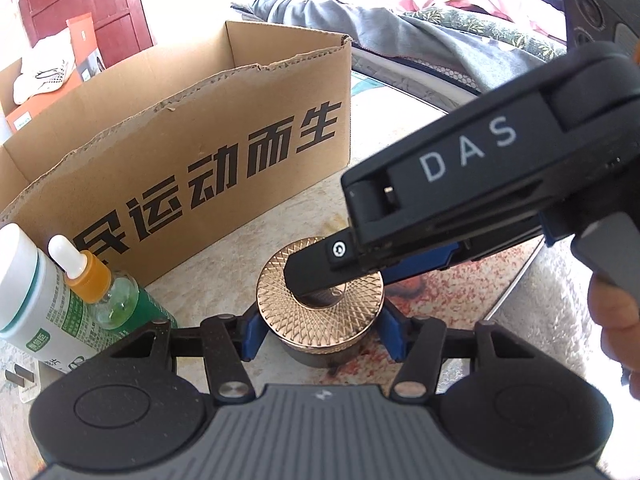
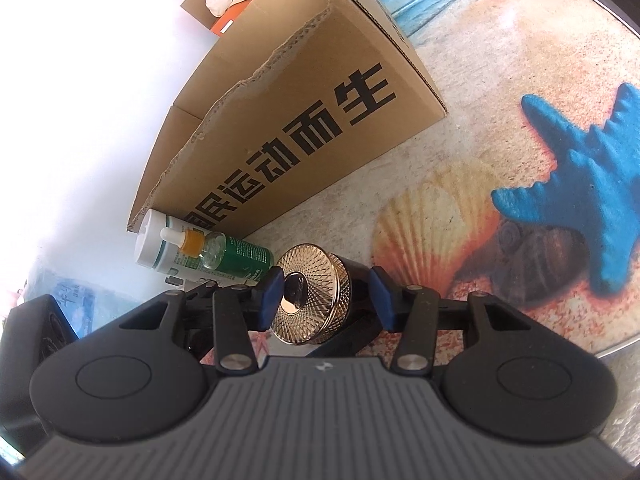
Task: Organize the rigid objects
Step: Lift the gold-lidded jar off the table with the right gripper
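Observation:
A dark jar with a rose-gold patterned lid (image 1: 320, 304) stands on the printed mat. My left gripper (image 1: 320, 334) has its blue pads (image 1: 252, 336) on both sides of the jar, touching or nearly so. My right gripper (image 2: 326, 300) reaches in from the right, also seen in the left wrist view (image 1: 316, 272), one finger lying over the lid top. In the right wrist view the jar (image 2: 316, 300) sits between its open blue pads (image 2: 272, 300), left pad at the lid face, right pad apart.
An open cardboard box (image 1: 192, 152) with black characters stands behind the jar, also in the right wrist view (image 2: 304, 112). A white bottle (image 1: 28, 292) and a green dropper bottle (image 1: 112, 300) stand at the left. The mat shows a blue starfish (image 2: 580, 208). Bedding lies behind.

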A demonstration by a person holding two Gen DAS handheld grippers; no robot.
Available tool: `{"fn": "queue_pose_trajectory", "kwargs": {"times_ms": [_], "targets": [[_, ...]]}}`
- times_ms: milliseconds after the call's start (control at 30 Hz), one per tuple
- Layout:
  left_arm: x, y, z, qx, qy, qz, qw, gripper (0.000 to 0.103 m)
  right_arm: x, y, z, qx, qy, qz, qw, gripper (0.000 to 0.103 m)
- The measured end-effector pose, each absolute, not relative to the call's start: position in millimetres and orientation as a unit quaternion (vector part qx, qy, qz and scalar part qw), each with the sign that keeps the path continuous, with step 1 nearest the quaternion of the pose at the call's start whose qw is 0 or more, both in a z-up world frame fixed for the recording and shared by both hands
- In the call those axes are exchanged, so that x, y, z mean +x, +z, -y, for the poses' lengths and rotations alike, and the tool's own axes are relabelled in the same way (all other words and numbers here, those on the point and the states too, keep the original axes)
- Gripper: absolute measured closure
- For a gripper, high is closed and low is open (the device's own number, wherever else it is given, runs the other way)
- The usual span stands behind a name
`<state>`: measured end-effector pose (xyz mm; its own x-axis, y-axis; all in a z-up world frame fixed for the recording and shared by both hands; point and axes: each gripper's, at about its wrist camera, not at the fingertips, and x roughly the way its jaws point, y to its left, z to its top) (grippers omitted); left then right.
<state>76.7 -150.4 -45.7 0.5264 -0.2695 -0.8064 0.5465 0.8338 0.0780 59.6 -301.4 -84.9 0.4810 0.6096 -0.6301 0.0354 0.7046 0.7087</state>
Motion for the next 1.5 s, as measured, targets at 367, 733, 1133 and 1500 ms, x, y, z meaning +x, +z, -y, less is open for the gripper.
{"fn": "queue_pose_trajectory", "kwargs": {"times_ms": [367,733,1133,1500], "targets": [[74,-37,150,0.167,-0.234,-0.416,0.863,0.046,54,-78,300,0.335,0.179,-0.475,0.794,0.057],[75,-39,152,0.164,-0.231,-0.418,0.863,0.046,53,-79,297,0.334,0.177,-0.476,0.794,0.058],[89,-46,143,0.150,-0.233,-0.431,0.859,0.044,61,-85,298,0.340,0.179,-0.476,0.791,0.055],[90,-51,145,0.152,-0.235,-0.432,0.857,0.044,62,-88,303,0.356,0.184,-0.475,0.783,0.054]]}}
